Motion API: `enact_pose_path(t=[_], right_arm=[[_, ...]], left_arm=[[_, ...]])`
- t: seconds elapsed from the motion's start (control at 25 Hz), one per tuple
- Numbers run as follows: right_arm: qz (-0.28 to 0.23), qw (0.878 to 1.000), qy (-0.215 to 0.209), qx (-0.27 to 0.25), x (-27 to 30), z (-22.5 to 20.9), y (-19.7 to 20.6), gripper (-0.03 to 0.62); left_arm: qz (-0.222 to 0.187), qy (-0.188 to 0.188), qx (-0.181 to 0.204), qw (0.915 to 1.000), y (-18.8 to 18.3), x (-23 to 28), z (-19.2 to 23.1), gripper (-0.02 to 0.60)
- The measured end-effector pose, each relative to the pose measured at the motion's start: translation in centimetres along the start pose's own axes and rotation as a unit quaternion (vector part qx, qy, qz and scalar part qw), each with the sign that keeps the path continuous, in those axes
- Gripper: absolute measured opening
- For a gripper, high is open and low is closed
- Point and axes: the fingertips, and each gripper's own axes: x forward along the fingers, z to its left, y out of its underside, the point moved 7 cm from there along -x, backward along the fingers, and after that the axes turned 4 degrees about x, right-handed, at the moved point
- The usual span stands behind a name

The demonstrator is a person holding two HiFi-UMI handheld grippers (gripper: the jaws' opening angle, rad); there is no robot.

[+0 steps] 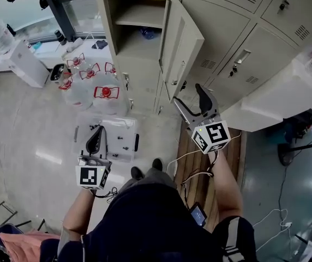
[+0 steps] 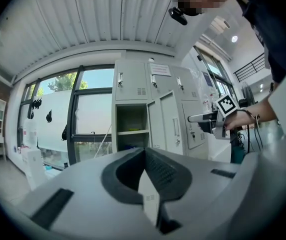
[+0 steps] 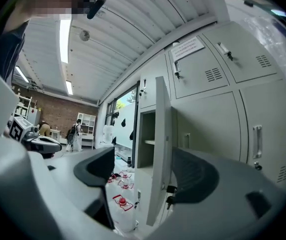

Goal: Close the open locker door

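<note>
Above the open locker door [image 3: 159, 149], a paper notice [image 3: 188, 48] is unreadably small.

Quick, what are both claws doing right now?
Left claw: closed, empty.
Right claw: open, holding nothing.

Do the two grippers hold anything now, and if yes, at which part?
Nothing is held. The right gripper has its fingers apart, the open locker door ahead of them, not gripped; the left gripper has its fingers together, empty.
</note>
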Motion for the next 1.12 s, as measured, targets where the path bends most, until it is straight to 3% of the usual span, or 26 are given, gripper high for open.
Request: enact_pose_path(t=[0.36, 0.64, 1.12], right_arm=[[0.023, 0.996, -0.09, 0.002, 3.5, -4.6, 0.9, 0.322], [0.052, 0.983, -0.178, -0.01, 4.9, -6.6, 1.5, 0.285], [0.069, 0.96, -0.271, -0.012, 6.7, -7.5, 2.2, 0.233]], left_arm=[[0.01, -0.04, -0.002, 0.9992, -0.2, 3.1, 0.4, 0.003], [0.022, -0.057, 0.005, 0.9981, 0.1, 4.5, 0.4, 0.003], [0.028, -0.088, -0.005, 0.9957, 0.0, 5.7, 0.0, 0.003]])
